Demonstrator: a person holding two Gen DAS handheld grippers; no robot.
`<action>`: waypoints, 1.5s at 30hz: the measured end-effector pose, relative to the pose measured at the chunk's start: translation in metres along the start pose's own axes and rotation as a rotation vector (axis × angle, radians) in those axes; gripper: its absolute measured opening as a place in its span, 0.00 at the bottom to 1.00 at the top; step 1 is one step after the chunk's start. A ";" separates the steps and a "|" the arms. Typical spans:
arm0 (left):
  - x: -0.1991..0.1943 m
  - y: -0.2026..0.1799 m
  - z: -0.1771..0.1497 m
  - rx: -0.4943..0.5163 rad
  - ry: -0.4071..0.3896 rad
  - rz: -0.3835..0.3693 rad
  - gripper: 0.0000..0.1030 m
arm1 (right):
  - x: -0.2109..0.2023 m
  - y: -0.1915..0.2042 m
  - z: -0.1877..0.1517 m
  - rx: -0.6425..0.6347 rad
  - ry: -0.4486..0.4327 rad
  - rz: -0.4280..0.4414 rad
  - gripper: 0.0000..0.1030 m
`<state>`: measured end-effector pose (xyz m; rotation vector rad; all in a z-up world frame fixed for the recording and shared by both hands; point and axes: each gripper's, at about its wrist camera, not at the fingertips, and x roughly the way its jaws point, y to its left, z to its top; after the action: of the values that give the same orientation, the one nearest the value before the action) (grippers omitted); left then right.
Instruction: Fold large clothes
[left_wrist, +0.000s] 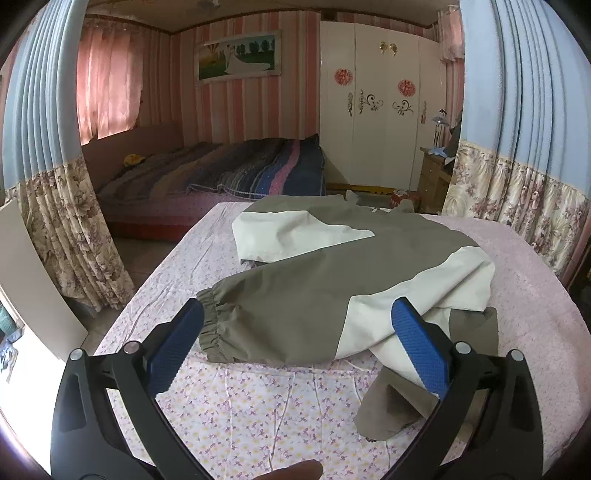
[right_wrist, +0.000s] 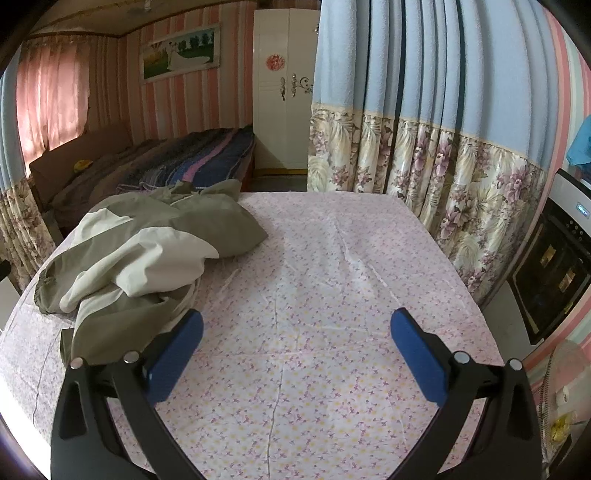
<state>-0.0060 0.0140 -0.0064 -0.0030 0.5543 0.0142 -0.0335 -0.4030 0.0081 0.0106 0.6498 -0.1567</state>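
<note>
Both my grippers, left gripper (left_wrist: 297, 319) and right gripper (right_wrist: 297, 328), are spread wide, gripping nothing; the olive-and-cream jacket (left_wrist: 332, 273) lies rumpled on the floral sheet (right_wrist: 332, 258).

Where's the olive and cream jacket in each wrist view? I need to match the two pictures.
Left wrist: the jacket fills the centre, its gathered cuff by the left fingertip.
Right wrist: the jacket lies bunched at left, beyond the left fingertip.
Shared landmark: the framed picture on the striped wall.
</note>
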 end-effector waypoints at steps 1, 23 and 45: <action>0.000 0.000 -0.001 0.000 0.002 0.002 0.97 | 0.001 0.002 -0.001 -0.001 0.000 0.002 0.98; 0.003 0.005 -0.005 -0.008 0.008 0.012 0.97 | 0.001 0.004 -0.001 -0.002 0.004 0.008 0.98; 0.003 0.004 -0.005 -0.008 0.011 0.009 0.97 | 0.001 0.012 -0.001 -0.008 0.009 0.022 0.98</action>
<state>-0.0065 0.0183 -0.0123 -0.0088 0.5655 0.0250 -0.0314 -0.3916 0.0060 0.0109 0.6593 -0.1329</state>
